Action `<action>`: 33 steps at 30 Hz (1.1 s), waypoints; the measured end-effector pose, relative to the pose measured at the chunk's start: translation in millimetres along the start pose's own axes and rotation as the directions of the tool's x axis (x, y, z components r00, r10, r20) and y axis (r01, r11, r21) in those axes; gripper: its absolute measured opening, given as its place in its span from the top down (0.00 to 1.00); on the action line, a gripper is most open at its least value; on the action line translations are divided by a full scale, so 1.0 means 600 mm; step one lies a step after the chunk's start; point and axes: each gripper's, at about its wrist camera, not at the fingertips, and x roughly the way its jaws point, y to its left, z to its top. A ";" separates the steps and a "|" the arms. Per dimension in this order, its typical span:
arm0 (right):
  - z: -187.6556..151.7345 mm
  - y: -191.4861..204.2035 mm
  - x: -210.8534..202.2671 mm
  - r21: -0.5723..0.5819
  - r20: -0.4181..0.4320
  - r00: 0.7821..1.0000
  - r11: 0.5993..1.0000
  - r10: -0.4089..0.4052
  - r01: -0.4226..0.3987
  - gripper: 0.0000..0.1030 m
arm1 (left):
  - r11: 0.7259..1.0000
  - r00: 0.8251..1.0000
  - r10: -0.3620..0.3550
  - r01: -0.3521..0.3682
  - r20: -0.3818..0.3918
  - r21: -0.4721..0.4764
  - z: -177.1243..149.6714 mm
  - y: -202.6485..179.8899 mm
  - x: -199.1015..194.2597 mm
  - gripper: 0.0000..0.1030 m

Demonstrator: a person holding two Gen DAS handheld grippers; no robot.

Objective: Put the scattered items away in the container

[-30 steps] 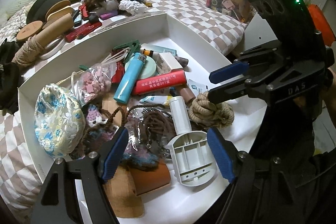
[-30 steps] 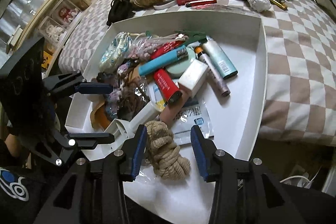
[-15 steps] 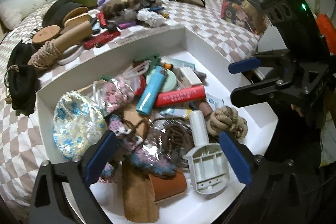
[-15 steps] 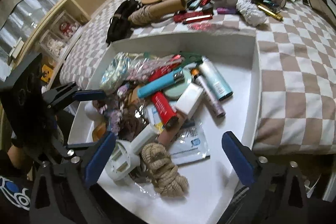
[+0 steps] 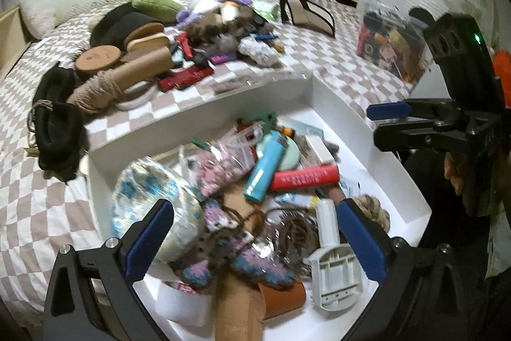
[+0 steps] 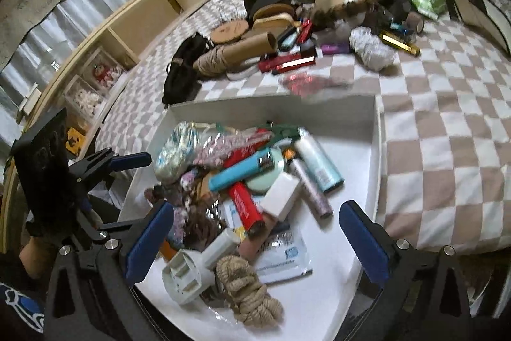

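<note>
1. Two grippers hung over the near end of the white box (image 6: 377, 130), both with fingers spread wide and nothing between them.
2. Left gripper (image 5: 255, 242) had its blue pads (image 5: 148, 240) above the floral pouch (image 5: 150, 197) and a white plastic handle (image 5: 332, 258); in the right wrist view it showed at the box's left wall (image 6: 121, 190), level and also parted.
3. Right gripper (image 6: 257, 245) hovered over the rope bundle (image 6: 246, 290), which lay in the box just beside the white handle (image 6: 198, 264) and apart from the pads (image 6: 364, 245). In the left wrist view it stood outside the box's right wall (image 5: 392, 130), a green light on its housing.
4. Red tube (image 5: 303, 178) carried white characters, too blurred to read; the flat packet (image 6: 281, 254) bore blue print, likewise unreadable.
5. Blue lighter (image 5: 265, 171) lay across the red tube's end, in the pile filling the box's left half.
6. Bare white floor showed along the box's right side (image 6: 351, 155) and near corner.
7. Beyond the far wall, on the checked bedspread (image 6: 447, 117), loose items remained: a cardboard tube (image 6: 242, 50) wound with twine, red sticks (image 6: 287, 63), a grey yarn ball (image 6: 370, 50), a gold bar (image 6: 399, 43).
8. Open bedspread lay right of the box.
</note>
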 end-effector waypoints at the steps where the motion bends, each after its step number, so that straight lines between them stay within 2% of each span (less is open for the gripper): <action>1: 0.005 0.001 -0.005 -0.004 0.015 1.000 1.000 -0.005 0.005 0.00 | 1.000 1.000 0.006 -0.006 0.016 -0.008 0.004 0.004 -0.006 0.00; 7: 0.033 0.008 -0.037 -0.024 0.097 0.995 0.999 -0.025 0.027 0.00 | 0.996 0.992 0.067 -0.060 0.111 -0.064 0.028 0.024 -0.038 0.00; 10: 0.044 0.016 -0.057 -0.037 0.142 0.988 0.997 -0.055 0.061 0.00 | 0.991 0.983 0.099 -0.084 0.154 -0.103 0.038 0.030 -0.056 0.00; 13: 0.051 0.029 -0.069 -0.031 0.146 0.982 0.992 -0.115 0.121 0.00 | 0.986 0.973 0.137 -0.115 0.188 -0.122 0.041 0.029 -0.072 0.00; 17: 0.042 0.054 -0.087 -0.035 0.222 0.963 0.986 -0.152 0.164 0.00 | 0.982 0.967 0.142 -0.112 0.212 -0.149 0.037 0.024 -0.087 0.00; 20: 0.032 0.072 -0.093 -0.050 0.251 0.955 0.984 -0.155 0.172 0.00 | 0.981 0.963 0.148 -0.114 0.224 -0.157 0.030 0.019 -0.098 0.00; 23: 0.018 0.085 -0.098 -0.068 0.290 0.938 0.973 -0.191 0.219 0.00 | 0.977 0.958 0.163 -0.124 0.237 -0.172 0.022 0.015 -0.112 0.00; 30: -0.020 0.102 -0.109 -0.067 0.359 0.902 0.957 -0.241 0.282 0.00 | 0.971 0.942 0.191 -0.139 0.277 -0.197 0.003 0.003 -0.139 0.00; 33: -0.034 0.106 -0.110 -0.063 0.372 0.894 0.954 -0.250 0.293 0.00 | 0.968 0.936 0.205 -0.152 0.284 -0.197 -0.005 -0.005 -0.146 0.00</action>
